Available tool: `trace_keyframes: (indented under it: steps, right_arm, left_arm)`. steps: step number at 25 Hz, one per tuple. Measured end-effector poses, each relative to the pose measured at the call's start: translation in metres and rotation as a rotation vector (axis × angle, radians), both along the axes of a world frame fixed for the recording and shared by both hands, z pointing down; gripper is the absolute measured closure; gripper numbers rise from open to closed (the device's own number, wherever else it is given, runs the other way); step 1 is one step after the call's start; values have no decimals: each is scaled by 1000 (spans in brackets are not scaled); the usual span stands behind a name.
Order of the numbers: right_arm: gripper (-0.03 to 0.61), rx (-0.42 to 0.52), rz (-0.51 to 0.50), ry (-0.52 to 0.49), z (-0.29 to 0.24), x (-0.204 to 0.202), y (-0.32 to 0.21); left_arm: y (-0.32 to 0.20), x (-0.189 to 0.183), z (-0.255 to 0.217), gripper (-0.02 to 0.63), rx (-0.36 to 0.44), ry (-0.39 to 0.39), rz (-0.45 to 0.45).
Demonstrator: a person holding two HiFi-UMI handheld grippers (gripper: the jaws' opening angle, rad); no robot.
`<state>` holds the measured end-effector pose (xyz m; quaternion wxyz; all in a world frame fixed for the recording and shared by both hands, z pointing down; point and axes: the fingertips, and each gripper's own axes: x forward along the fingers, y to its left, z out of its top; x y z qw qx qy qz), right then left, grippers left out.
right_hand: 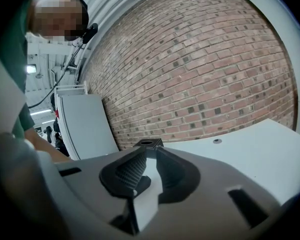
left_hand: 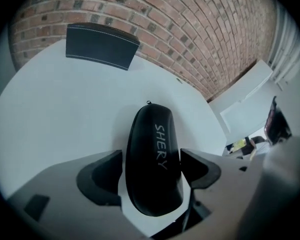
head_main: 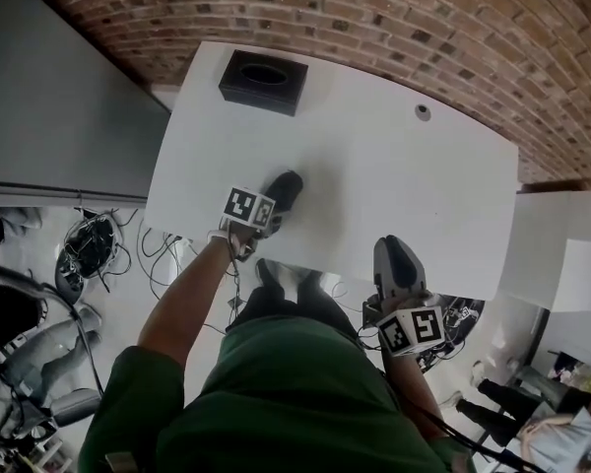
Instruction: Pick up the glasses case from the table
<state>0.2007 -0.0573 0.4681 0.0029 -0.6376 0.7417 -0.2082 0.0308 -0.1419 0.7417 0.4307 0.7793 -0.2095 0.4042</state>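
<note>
- Case (left_hand: 154, 149) lies on the table (head_main: 374, 166), nearer the person than the black box (head_main: 263, 81).
- Left gripper (left_hand: 151, 171): jaws wide, one on each side of the case, not clamped.
- Right gripper (right_hand: 149, 159), off the table's near edge: jaws narrow, empty.

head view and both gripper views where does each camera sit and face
Head view: on the person's head, steeply down on the table; arms, left gripper, right gripper show.
Left gripper view: on the left gripper, down along open jaws flanking the glasses case.
Right gripper view: on the right gripper, toward the brick wall; narrowly parted empty jaws.
Shared: all three show the black box.
</note>
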Motion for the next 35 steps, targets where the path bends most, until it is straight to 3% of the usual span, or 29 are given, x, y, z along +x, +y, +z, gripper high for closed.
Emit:
trace_keyframes:
  steps: [3,13,25,35]
  right_arm:
    - [515,-3,-3,14,0,0,0]
    - [521,9,-48,15,-3,-13,-10]
    - [522,31,-106,8,-10,-28,-17]
    - [525,61,-174,7,-22,-42,-25]
  left_arm:
    - [4,-1,3,272,29,-41,56]
    - [11,-3,0,293,25,-22,72]
    - [11,-2,-29,293,45,68,-8]
    - [1,-15,-70,293,99,167,-147]
